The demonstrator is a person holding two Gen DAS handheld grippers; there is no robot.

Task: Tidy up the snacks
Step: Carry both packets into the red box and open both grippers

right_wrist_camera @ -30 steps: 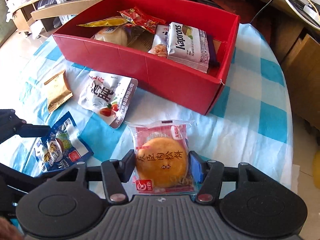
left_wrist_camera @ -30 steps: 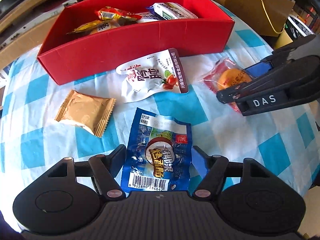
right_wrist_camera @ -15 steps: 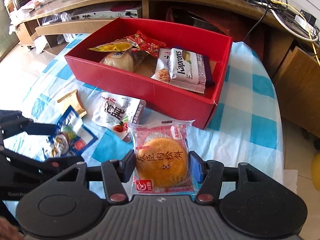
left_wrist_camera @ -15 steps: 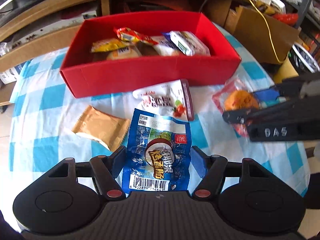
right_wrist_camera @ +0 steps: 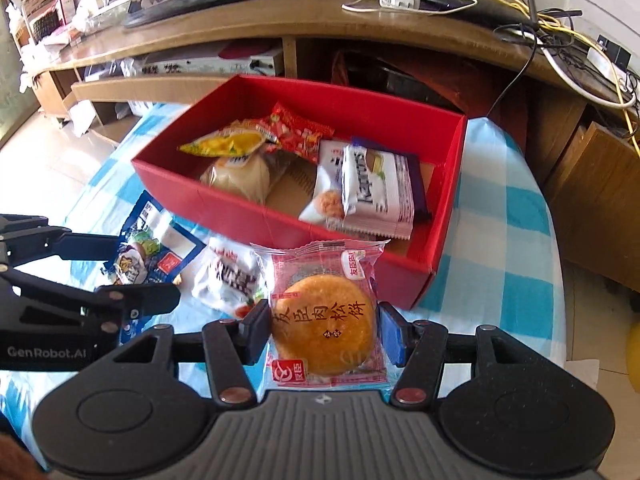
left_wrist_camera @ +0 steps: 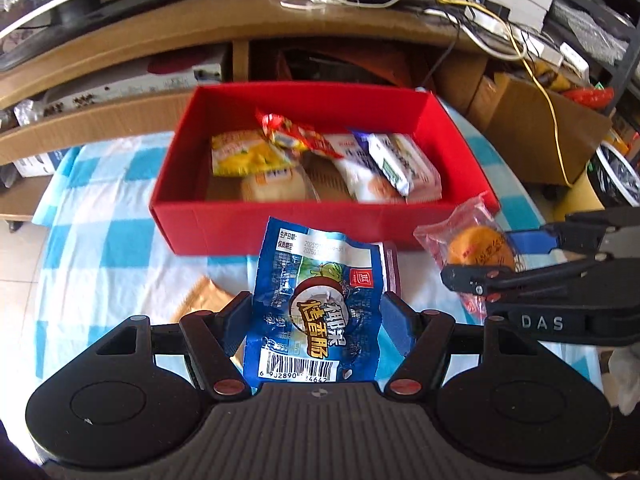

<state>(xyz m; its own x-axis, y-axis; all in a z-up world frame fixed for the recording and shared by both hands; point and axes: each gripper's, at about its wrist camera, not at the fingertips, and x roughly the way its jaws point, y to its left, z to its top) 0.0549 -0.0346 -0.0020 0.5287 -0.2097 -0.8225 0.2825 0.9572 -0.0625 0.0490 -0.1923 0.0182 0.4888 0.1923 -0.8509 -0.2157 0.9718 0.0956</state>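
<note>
Your left gripper [left_wrist_camera: 316, 316] is clamping the blue sausage packet [left_wrist_camera: 316, 304], and your right gripper [right_wrist_camera: 322, 326] is pinching the pink-wrapped meat floss cake [right_wrist_camera: 324, 320]; both are hanging above the checkered tablecloth [right_wrist_camera: 508, 232], just short of the red box [left_wrist_camera: 320, 228] holding snacks.

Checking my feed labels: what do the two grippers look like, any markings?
Both are matte black, with ribbed grey bases, round side discs and blue finger pads. The left gripper reads "GenRobot.AI" on its side; the right gripper reads "DAS". No cables or sleeves show.
</note>
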